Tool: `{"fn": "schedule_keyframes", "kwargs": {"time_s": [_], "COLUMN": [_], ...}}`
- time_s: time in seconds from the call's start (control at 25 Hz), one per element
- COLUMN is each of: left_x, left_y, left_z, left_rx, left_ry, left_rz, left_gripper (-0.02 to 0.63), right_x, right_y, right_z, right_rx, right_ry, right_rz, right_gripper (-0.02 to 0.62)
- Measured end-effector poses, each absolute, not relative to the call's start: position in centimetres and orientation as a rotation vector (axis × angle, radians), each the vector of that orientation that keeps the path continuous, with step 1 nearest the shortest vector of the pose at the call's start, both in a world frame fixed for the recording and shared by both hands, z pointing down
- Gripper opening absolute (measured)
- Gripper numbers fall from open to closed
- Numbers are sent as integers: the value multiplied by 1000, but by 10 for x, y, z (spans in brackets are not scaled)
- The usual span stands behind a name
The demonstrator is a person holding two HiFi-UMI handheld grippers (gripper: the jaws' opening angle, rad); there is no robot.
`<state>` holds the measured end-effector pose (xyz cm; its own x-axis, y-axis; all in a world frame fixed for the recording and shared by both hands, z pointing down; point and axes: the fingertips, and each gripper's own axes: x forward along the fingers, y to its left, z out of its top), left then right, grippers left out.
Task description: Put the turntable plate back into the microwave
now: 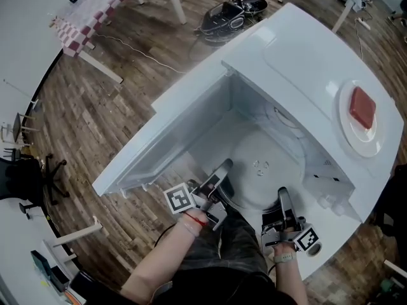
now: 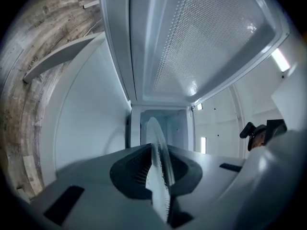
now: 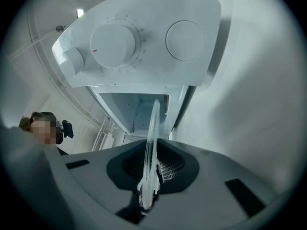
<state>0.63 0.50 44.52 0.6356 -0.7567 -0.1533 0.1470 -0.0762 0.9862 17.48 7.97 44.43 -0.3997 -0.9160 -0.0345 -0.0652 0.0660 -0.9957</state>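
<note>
Holds the plate at the mouth of the microwave, most of the disc inside the cavity and its near rim at the front edge of the opening. Pinches that rim at the left with the left gripper, fingers clamped on the thin glass edge. Pinches it at the right with the right gripper, fingers closed on the edge in the same way. Cannot tell whether the disc rests on the cavity floor or hangs just above it.

Leaves little room at the sides: a disc nearly as wide as the cavity, with the walls close to its rim. Finds the door swung wide open to the left, just beside the left gripper, and open space above the plate up to the cavity roof.

Carries, on the microwave's top toward its right side, a white dish with a red block on it. Stands over a wood-plank floor, with a table under a checked cloth far off at the left and a black chair near the left edge.

Shows clear glass, seen edge-on as a thin streak between dark ribbed pads. Shows smooth white casing, a dotted mesh panel in the door, and two round dials on the control panel.
</note>
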Motion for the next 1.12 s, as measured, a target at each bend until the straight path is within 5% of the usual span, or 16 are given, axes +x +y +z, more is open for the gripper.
{"fn": "schedule_keyframes", "kwargs": {"time_s": [1.12], "left_x": [31], "left_y": [-54], "left_z": [460], "left_rx": [1404], "left_ry": [-549], "left_rz": [-771], "left_gripper": [37], "right_x": [192], "right_y": [35], "right_z": [466], "right_rx": [-1162], "right_ry": [1428], "right_rz": [-1385], "right_gripper": [43]}}
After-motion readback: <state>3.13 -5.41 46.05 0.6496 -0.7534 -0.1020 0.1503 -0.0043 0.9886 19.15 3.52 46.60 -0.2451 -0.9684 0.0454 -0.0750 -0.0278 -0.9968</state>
